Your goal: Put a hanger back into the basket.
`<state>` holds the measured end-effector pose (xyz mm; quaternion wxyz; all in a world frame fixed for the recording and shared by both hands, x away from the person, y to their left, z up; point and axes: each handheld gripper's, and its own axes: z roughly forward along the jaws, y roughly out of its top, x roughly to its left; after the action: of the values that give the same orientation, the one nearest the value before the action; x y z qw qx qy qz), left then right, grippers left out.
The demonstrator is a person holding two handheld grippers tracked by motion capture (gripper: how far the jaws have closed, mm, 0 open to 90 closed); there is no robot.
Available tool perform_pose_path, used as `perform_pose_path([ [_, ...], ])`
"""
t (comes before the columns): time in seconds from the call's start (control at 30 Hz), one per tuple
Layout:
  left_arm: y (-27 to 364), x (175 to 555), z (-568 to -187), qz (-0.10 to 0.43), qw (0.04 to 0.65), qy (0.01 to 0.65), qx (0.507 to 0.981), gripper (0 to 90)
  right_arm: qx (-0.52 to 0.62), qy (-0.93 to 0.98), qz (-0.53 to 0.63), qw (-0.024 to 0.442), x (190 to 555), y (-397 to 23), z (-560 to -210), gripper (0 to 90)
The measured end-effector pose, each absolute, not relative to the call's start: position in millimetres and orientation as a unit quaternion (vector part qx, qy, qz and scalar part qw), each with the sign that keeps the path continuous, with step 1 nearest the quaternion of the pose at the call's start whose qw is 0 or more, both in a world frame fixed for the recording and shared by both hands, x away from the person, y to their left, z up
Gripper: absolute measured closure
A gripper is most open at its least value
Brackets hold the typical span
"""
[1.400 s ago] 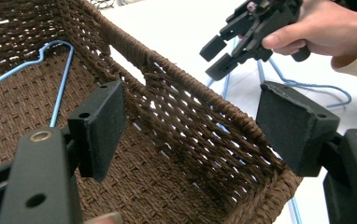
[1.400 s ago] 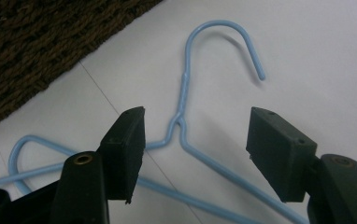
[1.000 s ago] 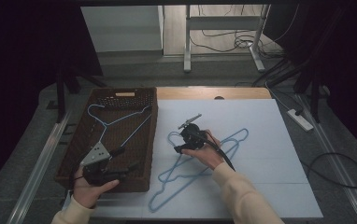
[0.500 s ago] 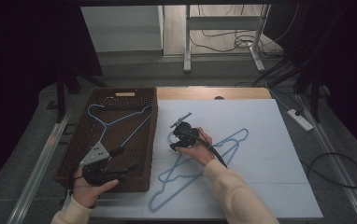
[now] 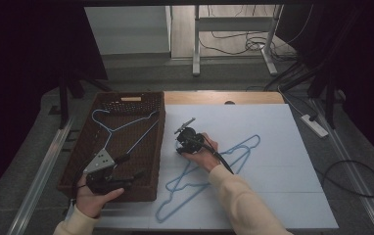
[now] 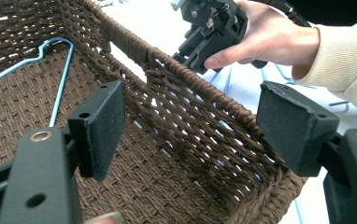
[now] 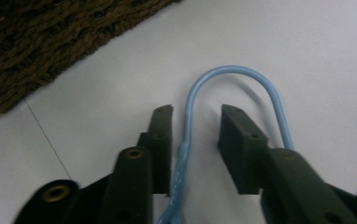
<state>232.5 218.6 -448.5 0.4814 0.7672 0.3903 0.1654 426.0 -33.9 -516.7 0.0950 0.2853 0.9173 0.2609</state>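
The right tool [image 5: 181, 143] is standing over the hook end of a blue wire hanger [image 5: 209, 178] that is lying flat on the white desk [image 5: 283, 196], just beside the right wall of the brown woven basket [image 5: 158, 147]. In the right gripper view the hook [image 7: 236, 74] is curving ahead of the jaws, and its straight neck is running between the two pads [image 7: 163, 140]. The pad on the left is almost touching the wire, the other one is apart, so the tool is not clenched on it yet; its jaws have just been closing around the neck. The long axis of the hanger is running from this hook, near the basket, diagonally toward the person, so the right hand is clearly the nearer one. A second hanger [image 5: 119, 128] is already lying inside the basket.

The left tool [image 5: 121, 182] is waiting at the near corner of the basket, released, with nothing between its pads [image 6: 103, 123].

Compared with the earlier frames, the right hand has come closer to the basket and lower onto the hook, while the left hand is staying where it was.
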Motion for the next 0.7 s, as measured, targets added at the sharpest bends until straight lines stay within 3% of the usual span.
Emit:
perform_pose_path([
  [0.03,218.5,232.4,-448.4,0.166,0.481,0.39,0.767,25.2,0.285,0.917,0.261,0.095,426.0,-33.9,-516.7,68.2],
  [0.07,218.4,232.2,-448.1,0.166,0.481,0.39,0.767,25.2,0.289,0.916,0.261,0.091,426.5,-32.5,-516.6,76.2],
  [0.17,218.6,232.1,-447.9,0.166,0.482,0.39,0.766,25.2,0.299,0.914,0.261,0.087,427.5,-31.8,-516.2,84.6],
  [0.7,214.5,231.6,-446.7,0.166,0.481,0.387,0.769,25.3,0.317,0.884,0.33,0.092,414.9,-58.8,-486.1,86.7],
])
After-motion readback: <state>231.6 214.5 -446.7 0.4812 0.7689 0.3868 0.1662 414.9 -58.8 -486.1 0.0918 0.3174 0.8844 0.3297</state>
